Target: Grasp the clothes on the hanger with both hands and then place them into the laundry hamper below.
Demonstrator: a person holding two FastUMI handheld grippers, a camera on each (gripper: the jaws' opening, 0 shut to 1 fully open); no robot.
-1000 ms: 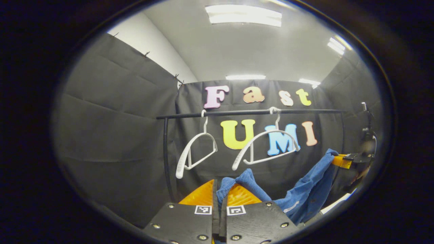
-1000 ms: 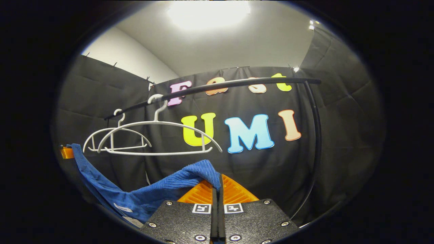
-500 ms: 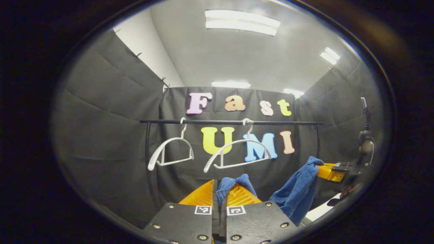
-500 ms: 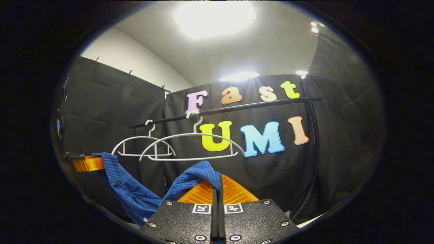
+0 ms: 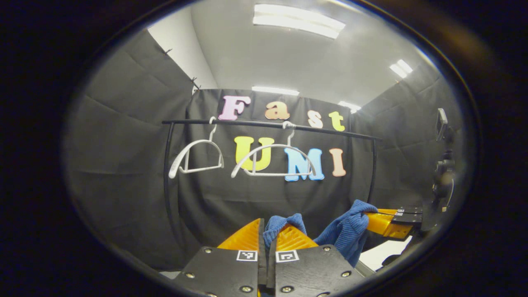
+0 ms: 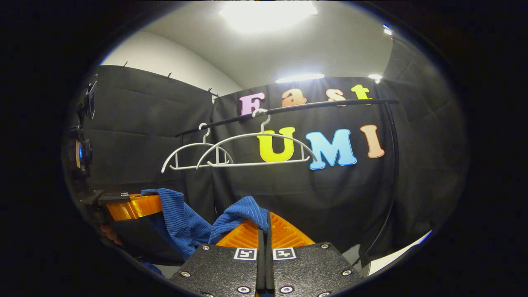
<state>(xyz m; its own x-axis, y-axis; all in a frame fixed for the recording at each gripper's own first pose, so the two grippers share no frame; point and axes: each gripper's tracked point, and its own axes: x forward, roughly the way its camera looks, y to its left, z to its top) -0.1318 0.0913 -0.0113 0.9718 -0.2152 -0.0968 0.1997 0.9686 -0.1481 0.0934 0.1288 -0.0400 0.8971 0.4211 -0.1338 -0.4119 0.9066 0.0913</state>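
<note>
— Cloth first: where do we have the blue ribbed knit garment (image 5: pixel 346 231)?

— We hold it off the hangers, slung between our two grippers in front of the rail. In the left gripper view one bunched corner of it sits in the left gripper (image 5: pixel 267 235), and both fingers press on that fold, jaws together around it. In the right gripper view another corner (image 6: pixel 241 214) rises out of the right gripper (image 6: pixel 264 231), whose jaws are likewise clamped on the fabric.

— Do we see each gripper from the other side?

— Yes. In the left gripper view the right gripper (image 5: pixel 377 220) sits low on the right with the cloth draped over its tip. In the right gripper view the left gripper (image 6: pixel 152 204) sits low on the left, the garment hanging from it and sagging toward our own fingers. Part of a hand (image 6: pixel 109 233) shows just beneath it.

— And behind the cloth?

— Two white plastic hangers hang bare on the black metal rail (image 5: pixel 268 123): the nearer white hanger (image 5: pixel 272 161) above the garment, and the farther white hanger (image 5: pixel 196 159) beside it toward the rail's left post. In the right gripper view the pair overlap, the nearer white hanger (image 6: pixel 255 150) in front.

— Do we see the hamper?

— We cannot tell; a pale patch (image 5: pixel 381 255) at the lower right edge is too little to name.
</note>
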